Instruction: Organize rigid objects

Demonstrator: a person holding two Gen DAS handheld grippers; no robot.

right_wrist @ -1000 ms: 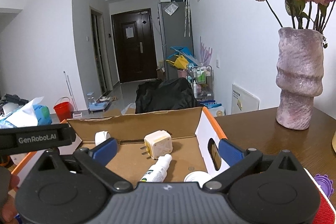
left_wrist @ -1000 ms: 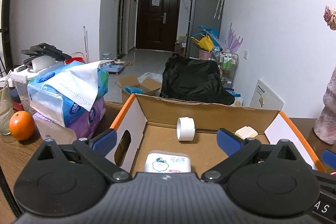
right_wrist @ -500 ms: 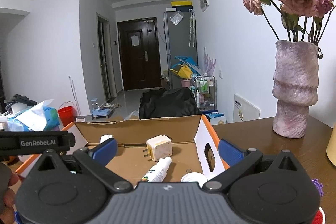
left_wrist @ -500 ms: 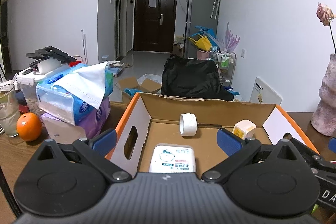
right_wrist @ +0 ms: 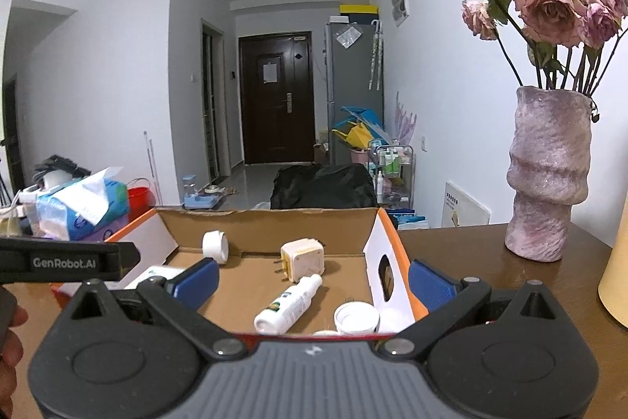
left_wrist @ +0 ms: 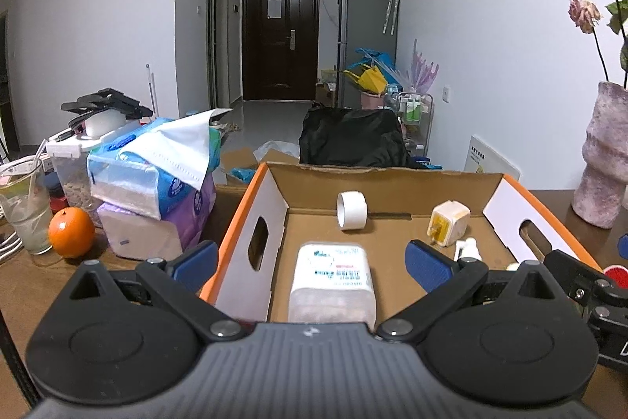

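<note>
The left gripper hangs with its blue pads spread wide and nothing between them, above the near edge of the cardboard box that sits on the wooden table. Directly ahead of it and a little below, between the lines of its two fingers, a white rectangular container lies flat on the box floor (its label faces up, the print too small to read). Farther back, a roll of white tape stands on edge against the rear wall, and a cream plug adapter sits to its right.

The right gripper is likewise spread open and empty, poised over the near right corner of the same box. Just ahead of it lies a small white dropper bottle, tilted toward the adapter, with a white cap beside it near the right wall. A textured pink vase of dried roses stands on the table well right of the box.
</note>
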